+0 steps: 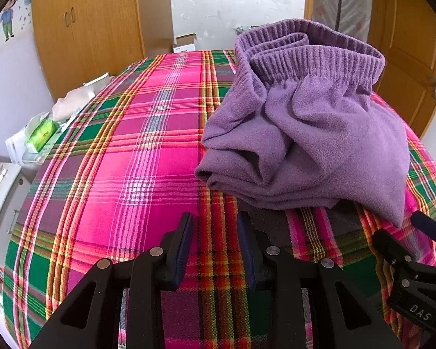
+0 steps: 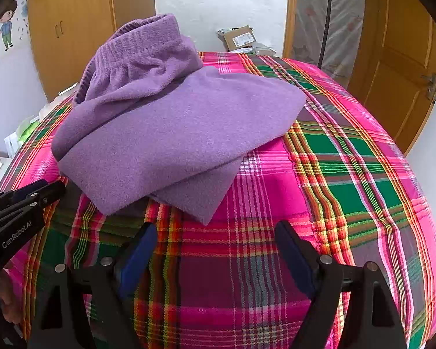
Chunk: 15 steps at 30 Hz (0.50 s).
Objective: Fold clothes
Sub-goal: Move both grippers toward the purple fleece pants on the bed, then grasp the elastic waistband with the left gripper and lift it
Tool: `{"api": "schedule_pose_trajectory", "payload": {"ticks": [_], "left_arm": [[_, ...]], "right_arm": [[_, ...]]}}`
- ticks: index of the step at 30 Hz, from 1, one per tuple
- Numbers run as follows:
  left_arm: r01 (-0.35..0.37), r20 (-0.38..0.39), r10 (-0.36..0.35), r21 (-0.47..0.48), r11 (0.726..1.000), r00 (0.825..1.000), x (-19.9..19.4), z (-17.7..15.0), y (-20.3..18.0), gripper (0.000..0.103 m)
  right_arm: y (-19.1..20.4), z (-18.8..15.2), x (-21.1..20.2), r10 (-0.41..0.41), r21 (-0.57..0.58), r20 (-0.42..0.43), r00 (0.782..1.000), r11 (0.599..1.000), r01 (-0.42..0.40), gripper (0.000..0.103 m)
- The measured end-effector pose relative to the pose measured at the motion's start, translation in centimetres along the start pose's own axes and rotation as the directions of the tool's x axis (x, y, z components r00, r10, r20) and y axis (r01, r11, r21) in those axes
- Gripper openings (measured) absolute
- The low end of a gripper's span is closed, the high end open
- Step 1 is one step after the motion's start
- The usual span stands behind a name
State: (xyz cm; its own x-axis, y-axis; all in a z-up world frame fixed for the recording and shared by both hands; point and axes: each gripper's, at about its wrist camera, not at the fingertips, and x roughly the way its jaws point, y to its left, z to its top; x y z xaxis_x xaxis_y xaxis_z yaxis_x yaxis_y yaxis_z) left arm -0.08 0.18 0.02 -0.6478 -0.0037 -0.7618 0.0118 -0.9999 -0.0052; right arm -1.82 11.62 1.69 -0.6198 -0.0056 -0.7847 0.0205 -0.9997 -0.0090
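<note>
Purple fleece trousers (image 1: pixel 311 133): folded into a bundle, ribbed waistband on top, lying on the bed's plaid sheet (image 1: pixel 136 151). Left gripper (image 1: pixel 215 226): jaws slightly apart, empty, just short of the bundle's near edge. Right gripper (image 2: pixel 216 238): jaws wide apart, empty, near the trousers' lower corner. Wooden wardrobe (image 1: pixel 87 29) behind.

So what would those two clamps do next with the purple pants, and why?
Probably tidy the top: the purple pants lie folded into a stack on the plaid bedspread, but the ribbed waistband stands up loosely. Both the left gripper and the right gripper are open, holding nothing, near the front edge.
</note>
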Motion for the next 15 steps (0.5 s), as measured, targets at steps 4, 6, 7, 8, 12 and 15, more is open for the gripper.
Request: {"api": "schedule_pose_trajectory", "payload": {"ticks": [4,6,7,8,12,15], "left_arm": [[0.005,0.000,-0.005,0.005,1.000,1.000,-0.1,0.0,0.0,0.032],[0.033,-0.003,-0.033,0.027,0.999,0.999,-0.1,0.0,0.1,0.032],[0.077,-0.009,-0.077,0.023,0.997,0.997,-0.3,0.1,0.4,0.032],[0.121,-0.015,-0.121,0.018,0.992,0.993,-0.5,0.2,0.8,0.032],[0.196,0.089,-0.199,0.046,0.980,0.976,-3.1,1.6,1.6,0.032],[0.274,0.115,-0.282,0.083,0.958,0.952,-4.1,3.1,1.5,0.032]], "right_arm": [[-0.4,-0.2,-0.6,0.023,0.014,0.014,1.000,1.000,-0.024,0.079],[-0.9,0.0,-1.0,0.054,0.027,0.030,0.998,0.998,-0.055,0.066],[-1.2,0.0,-1.3,0.069,0.033,0.038,0.997,0.997,-0.071,0.056],[-1.4,0.1,-1.5,0.085,0.039,0.047,0.995,0.995,-0.087,0.045],[-1.8,0.5,-3.3,0.124,0.028,0.126,0.984,0.991,-0.129,0.031],[-1.6,0.7,-5.3,0.152,-0.016,0.216,0.965,0.988,-0.152,0.028]]}}
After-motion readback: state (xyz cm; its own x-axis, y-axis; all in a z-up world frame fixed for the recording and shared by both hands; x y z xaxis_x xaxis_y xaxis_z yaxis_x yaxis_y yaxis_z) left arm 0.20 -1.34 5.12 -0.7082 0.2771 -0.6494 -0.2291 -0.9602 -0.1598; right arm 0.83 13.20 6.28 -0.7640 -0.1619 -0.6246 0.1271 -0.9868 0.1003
